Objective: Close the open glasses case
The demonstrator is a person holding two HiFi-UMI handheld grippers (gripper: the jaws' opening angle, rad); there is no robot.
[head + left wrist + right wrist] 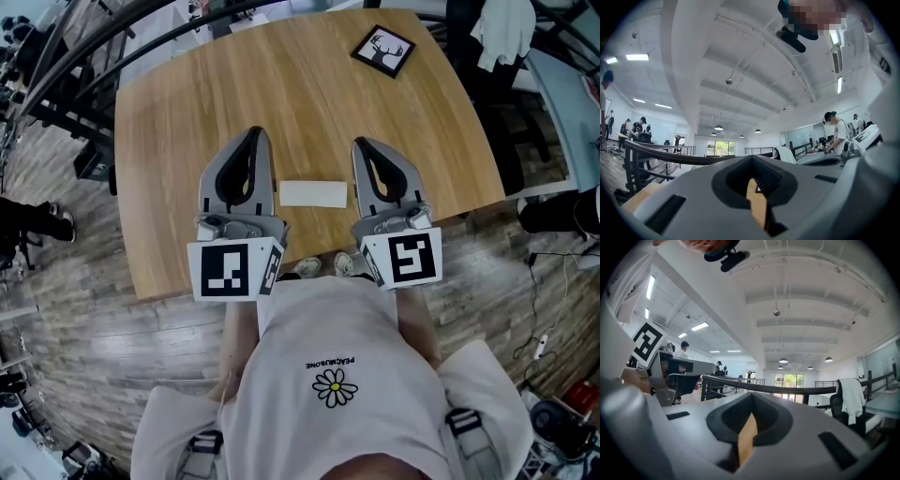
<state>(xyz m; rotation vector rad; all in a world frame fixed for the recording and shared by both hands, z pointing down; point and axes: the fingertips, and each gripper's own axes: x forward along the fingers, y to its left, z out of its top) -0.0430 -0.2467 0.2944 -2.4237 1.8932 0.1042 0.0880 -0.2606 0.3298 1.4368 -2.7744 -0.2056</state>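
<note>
A flat white rectangular glasses case (313, 193) lies on the wooden table (281, 84), near its front edge; no raised lid shows. My left gripper (255, 133) hangs just left of the case, and my right gripper (362, 143) just right of it. Both point away from me, level, above the tabletop. Both are shut, with their tips together and nothing between them. In the left gripper view the jaws of the left gripper (752, 157) meet at a point. The right gripper (751, 394) looks the same in its own view. Neither gripper touches the case.
A black-framed deer picture (382, 50) lies at the table's far right corner. A chair with a white garment (506, 28) stands beyond the right edge. Dark railing (84, 56) runs at the far left. Shoes (323, 266) show under the near edge.
</note>
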